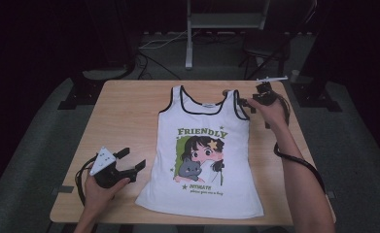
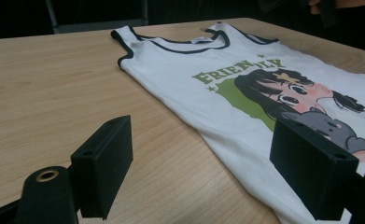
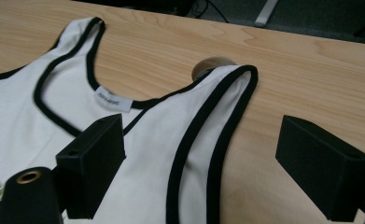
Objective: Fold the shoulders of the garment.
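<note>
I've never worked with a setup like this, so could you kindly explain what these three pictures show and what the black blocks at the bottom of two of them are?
A person at a wooden table holds a hand-operated two-jaw gripper in each hand. The high view looks down from above: the left gripper sits beside the lower left edge of a white tank top, and the right gripper is at its right shoulder strap. The other two pictures come from cameras riding on the grippers; the black blocks are their own jaws. Both grippers are open and hold nothing. The top lies flat, printed with "FRIENDLY" and a cartoon girl.
</note>
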